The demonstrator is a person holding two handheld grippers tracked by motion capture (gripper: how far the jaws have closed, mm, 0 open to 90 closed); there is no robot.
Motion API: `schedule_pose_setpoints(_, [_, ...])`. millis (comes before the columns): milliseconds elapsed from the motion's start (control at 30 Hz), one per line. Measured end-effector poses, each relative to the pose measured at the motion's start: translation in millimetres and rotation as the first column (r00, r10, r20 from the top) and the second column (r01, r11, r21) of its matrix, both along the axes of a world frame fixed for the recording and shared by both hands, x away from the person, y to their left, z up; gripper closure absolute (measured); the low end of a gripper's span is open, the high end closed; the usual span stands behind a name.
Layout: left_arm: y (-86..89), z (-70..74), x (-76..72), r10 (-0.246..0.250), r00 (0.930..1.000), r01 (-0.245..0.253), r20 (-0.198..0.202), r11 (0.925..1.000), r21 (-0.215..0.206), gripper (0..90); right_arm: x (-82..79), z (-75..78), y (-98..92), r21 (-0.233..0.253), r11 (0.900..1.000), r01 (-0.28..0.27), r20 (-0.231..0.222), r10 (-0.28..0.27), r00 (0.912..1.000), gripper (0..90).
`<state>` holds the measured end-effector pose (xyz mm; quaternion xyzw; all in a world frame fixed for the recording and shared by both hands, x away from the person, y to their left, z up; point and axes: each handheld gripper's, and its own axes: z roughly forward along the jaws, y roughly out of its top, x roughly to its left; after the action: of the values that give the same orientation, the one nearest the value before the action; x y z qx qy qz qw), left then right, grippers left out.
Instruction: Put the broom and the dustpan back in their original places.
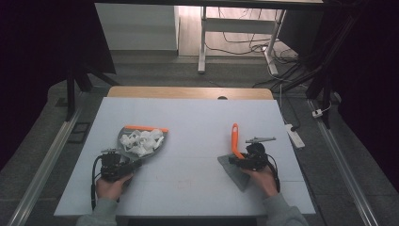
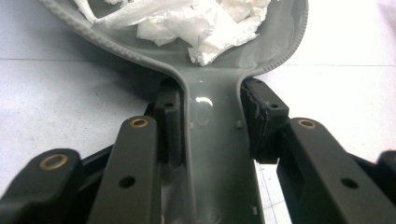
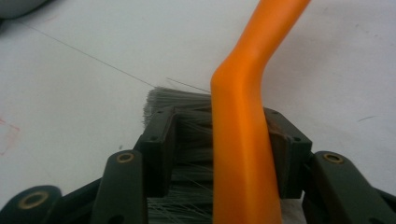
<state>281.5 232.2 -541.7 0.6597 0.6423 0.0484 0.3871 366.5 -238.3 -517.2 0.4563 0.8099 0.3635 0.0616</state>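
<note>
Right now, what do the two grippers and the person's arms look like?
Both the left gripper and the right gripper are black, with linked jaw arms joined by brass-coloured rivets. A black cable loops from the left one, and the right carries a grey plate on top. The person wears grey sleeves.

The right gripper (image 3: 217, 144) fills the bottom of the frame, its two black jaws closed on a brush (image 3: 240, 154). The brush's orange handle runs from bottom centre up to the upper right, grey bristles (image 3: 175, 100) fanning left over the white table (image 3: 84, 79).
</note>
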Motion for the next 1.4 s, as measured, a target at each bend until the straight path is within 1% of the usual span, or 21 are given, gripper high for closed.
schedule_pose_setpoints(133, [-0.6,-0.2,0.1,-0.002,1.0,0.002,0.002,1.0,0.005,61.7,-0.3,1.2,2.4,-0.044,0.999,0.01,0.013,-0.009,0.9999,45.2])
schedule_pose_setpoints(233, [-0.3,0.2,-0.2,-0.011,0.9999,0.011,0.01,0.9999,0.006,61.0,-0.7,1.3,2.5,-0.045,0.999,0.02,0.019,-0.019,0.9997,44.0])
schedule_pose_setpoints(267, [0.2,0.3,-0.3,-0.015,0.9998,0.015,0.013,0.9999,0.002,60.2,-1.2,1.7,2.9,-0.057,0.998,0.028,0.022,-0.027,0.9994,42.9])
schedule_pose_setpoints(333, [0.2,0.6,-0.4,-0.016,0.9998,0.016,0.015,0.9999,0.0,56.2,-2.8,3.1,3.9,-0.108,0.993,0.057,0.058,-0.051,0.997,39.1])
schedule_pose_setpoints(433, [-1.0,2.3,-1.6,-0.005,0.9998,0.005,0.019,0.9998,0.019,46.6,-3.4,5.9,-0.3,-0.095,0.993,0.065,0.067,-0.058,0.9961,40.4])
schedule_pose_setpoints(467, [-1.6,3.8,-2.6,0.0,0.9997,-0.001,0.025,0.9993,0.038,42.5,-3.7,6.4,-1.7,-0.09,0.994,0.065,0.068,-0.059,0.996,40.4])
schedule_pose_setpoints(533, [-2.3,7.4,-5.2,0.004,0.9993,-0.007,0.038,0.9968,0.079,36.1,-5.2,8.0,-4.2,-0.089,0.994,0.063,0.086,-0.055,0.9947,40.9])
schedule_pose_setpoints(567, [-2.2,9.3,-6.7,0.003,0.999,-0.007,0.046,0.9964,0.085,34.0,-6.6,9.2,-5.2,-0.079,0.995,0.061,0.1,-0.053,0.9936,42.3])
schedule_pose_setpoints(633, [-2.5,13.6,-10.1,-0.019,0.9975,0.013,0.068,0.9956,0.093,32.6,-10.5,13.6,-6.7,-0.047,0.997,0.054,0.136,-0.047,0.9896,43.9])
schedule_pose_setpoints(667, [-3.0,15.9,-11.4,-0.031,0.9966,0.023,0.077,0.9937,0.11,31.9,-12.3,16.1,-7.2,-0.031,0.999,0.041,0.155,-0.035,0.9872,44.5])
schedule_pose_setpoints(733, [-2.9,19.3,-14.0,-0.052,0.9945,0.04,0.091,0.9909,0.129,32.0,-17.1,20.9,-7.5,-0.016,1.0,0.017,0.183,-0.013,0.983,46.0])
schedule_pose_setpoints(833, [-1.3,23.3,-19.1,-0.11,0.9863,0.093,0.123,0.9863,0.136,33.9,-22.4,22.7,-9.0,-0.008,0.999,-0.041,0.203,0.042,0.9783,47.6])
schedule_pose_setpoints(867, [-0.9,24.8,-21.1,-0.133,0.9823,0.114,0.132,0.9828,0.146,34.4,-23.6,22.2,-9.7,-0.01,0.998,-0.056,0.204,0.056,0.9773,47.6])
schedule_pose_setpoints(933, [-0.2,27.4,-25.1,-0.177,0.9718,0.152,0.156,0.9756,0.158,35.1,-25.5,20.3,-11.6,-0.011,0.997,-0.081,0.199,0.081,0.9765,47.7])
schedule_pose_setpoints(1033, [3.7,28.9,-29.5,-0.237,0.9553,0.214,0.177,0.9668,0.14,35.1,-30.4,18.7,-15.6,-0.012,0.995,-0.096,0.213,0.097,0.9722,47.9])
schedule_pose_setpoints(1067, [5.9,28.7,-30.3,-0.251,0.9513,0.23,0.179,0.9644,0.13,34.9,-32.7,18.6,-17.7,-0.01,0.995,-0.102,0.223,0.101,0.9696,48.2])
schedule_pose_setpoints(1167, [11.4,27.8,-32.4,-0.283,0.943,0.267,0.176,0.9576,0.11,34.7,-41.2,18.6,-25.0,-0.012,0.994,-0.113,0.252,0.112,0.9613,48.7])
schedule_pose_setpoints(1233, [13.0,27.0,-33.1,-0.302,0.9382,0.289,0.169,0.9523,0.099,34.5,-45.8,18.0,-29.9,-0.015,0.993,-0.117,0.263,0.117,0.9578,48.9])
schedule_pose_setpoints(1267, [13.2,26.5,-33.2,-0.309,0.9366,0.295,0.166,0.95,0.102,34.7,-47.3,17.6,-32.0,-0.017,0.993,-0.119,0.267,0.119,0.9562,48.9])
schedule_pose_setpoints(1333, [12.3,26.0,-33.0,-0.311,0.9372,0.298,0.157,0.9491,0.101,35.1,-49.2,17.0,-34.9,-0.029,0.992,-0.124,0.284,0.127,0.9503,48.9])
schedule_pose_setpoints(1400, [11.0,26.6,-32.8,-0.321,0.9343,0.308,0.155,0.9461,0.099,35.2,-50.3,16.6,-36.1,-0.05,0.99,-0.129,0.306,0.138,0.9421,49.0])
